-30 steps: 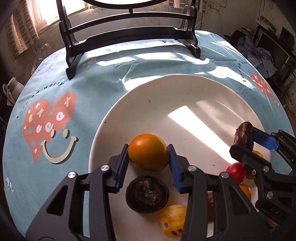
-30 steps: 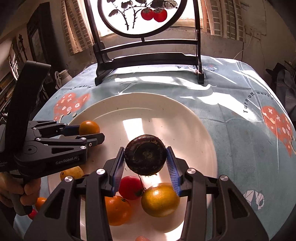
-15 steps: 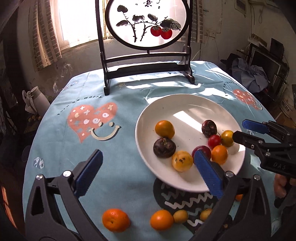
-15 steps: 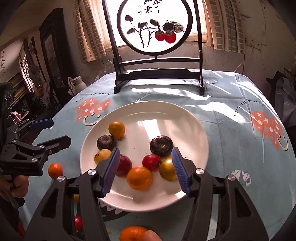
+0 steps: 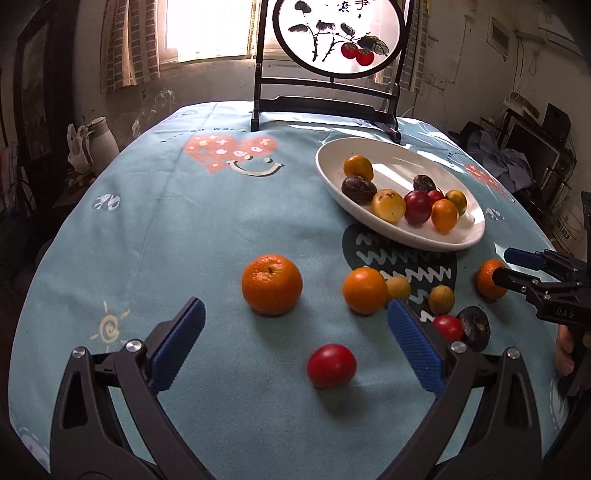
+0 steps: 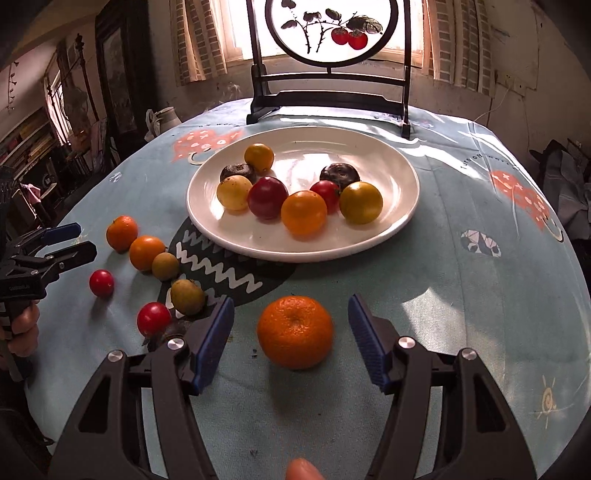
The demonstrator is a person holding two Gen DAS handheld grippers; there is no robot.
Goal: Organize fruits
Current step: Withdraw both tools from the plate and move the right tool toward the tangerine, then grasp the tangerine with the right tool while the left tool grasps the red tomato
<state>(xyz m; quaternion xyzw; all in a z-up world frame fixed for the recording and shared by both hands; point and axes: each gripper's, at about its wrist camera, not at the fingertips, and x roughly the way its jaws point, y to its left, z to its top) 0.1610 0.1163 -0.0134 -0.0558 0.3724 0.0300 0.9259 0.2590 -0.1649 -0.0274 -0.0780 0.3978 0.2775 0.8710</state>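
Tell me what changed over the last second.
Both grippers let go and backed off the plate: the left gripper released an orange fruit, the right gripper a dark fruit. Both now hang open over loose fruit. The plate stayed put.

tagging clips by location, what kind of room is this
Most likely a lived-in home room, an older dining or sitting area: a round table under a printed cloth, a painted table screen before a curtained window, and a white jug by the wall.
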